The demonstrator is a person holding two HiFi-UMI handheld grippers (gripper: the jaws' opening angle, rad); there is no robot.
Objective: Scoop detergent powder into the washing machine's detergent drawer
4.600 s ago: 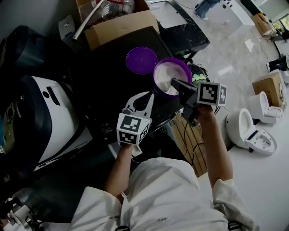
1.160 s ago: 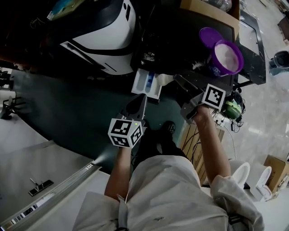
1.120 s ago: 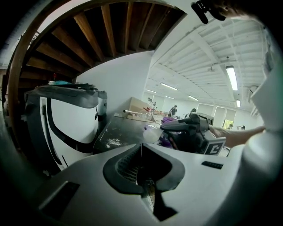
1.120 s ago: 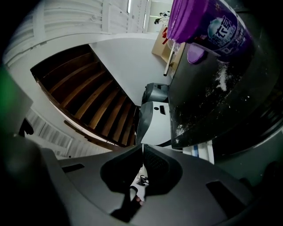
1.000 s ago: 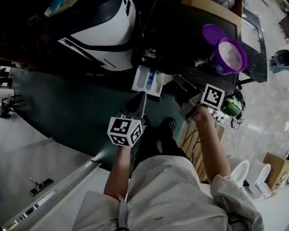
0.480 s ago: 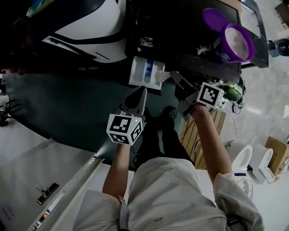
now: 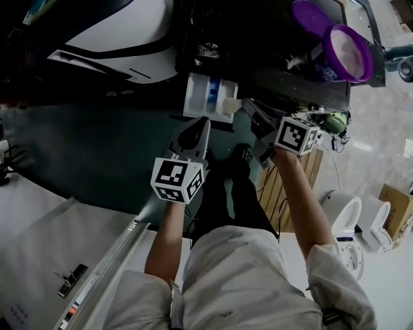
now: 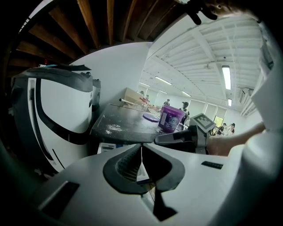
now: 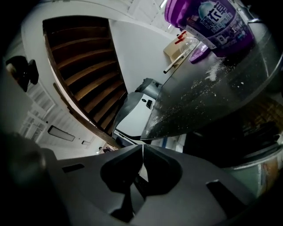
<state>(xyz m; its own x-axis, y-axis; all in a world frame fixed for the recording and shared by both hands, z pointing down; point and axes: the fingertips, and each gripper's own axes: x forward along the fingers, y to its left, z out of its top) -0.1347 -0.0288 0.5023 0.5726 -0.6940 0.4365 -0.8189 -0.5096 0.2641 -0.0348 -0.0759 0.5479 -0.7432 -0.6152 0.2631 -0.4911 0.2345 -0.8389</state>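
The white detergent drawer (image 7: 199,97) stands pulled out of the white washing machine (image 7: 116,38), with blue inside it. My right gripper (image 7: 250,108) is shut on a small white scoop (image 7: 231,105), which sits at the drawer's right edge. What the scoop holds is hidden. My left gripper (image 7: 199,126) is shut on nothing, just below the drawer. The purple tub (image 7: 348,51) of white powder stands open on the black table (image 7: 258,38), its lid (image 7: 310,13) beside it. In the right gripper view the jaws (image 9: 142,152) meet under the table edge, the tub (image 9: 212,22) above.
Spilled powder (image 7: 208,48) lies on the table near the machine. In the left gripper view the right gripper (image 8: 194,134) reaches in from the right, with the tub (image 8: 171,119) behind it. White toilets (image 7: 342,216) and a cardboard box (image 7: 395,201) stand on the floor to the right.
My right gripper has carried the scoop from the tub down to the drawer. Over the last second both grippers have drawn closer to the drawer.
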